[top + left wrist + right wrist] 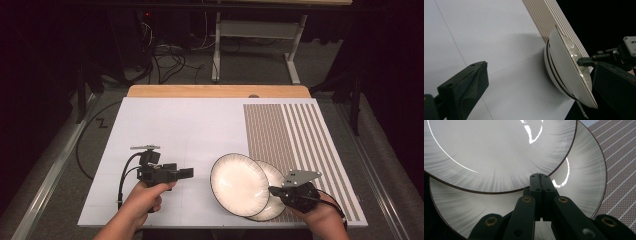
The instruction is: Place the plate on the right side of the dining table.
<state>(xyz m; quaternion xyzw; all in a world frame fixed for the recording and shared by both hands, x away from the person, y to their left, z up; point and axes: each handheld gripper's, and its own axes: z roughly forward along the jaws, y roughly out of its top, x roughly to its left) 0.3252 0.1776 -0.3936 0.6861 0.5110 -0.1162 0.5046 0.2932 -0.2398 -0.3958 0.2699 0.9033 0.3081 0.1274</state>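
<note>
My right gripper (272,190) is clamped on the rim of the upper plate (239,182), jaws pressed together with the dark edge pinched between them — in the right gripper view (540,178) the two black jaws meet at that rim with no gap showing. The upper plate is tilted: its held edge, on the right side near my hand, is lifted, and from the left gripper view the plate (571,67) stands steeply, its face turned up and toward the right gripper (586,61). It has no long axis, being round; the tilt runs from low at the table's left to high at the right.

Beneath it lies the lower plate (274,202), flat on the table (190,125), partly covered by the upper one and resting at the near right, overlapping the edge of the striped mat (300,135). Both plates are white with a thin dark rim and faint grey streaks toward the edge.

My left gripper (186,173) hangs over bare table left of the plates, well apart from them, pointing toward them — its jaws stand apart with nothing between them.
</note>
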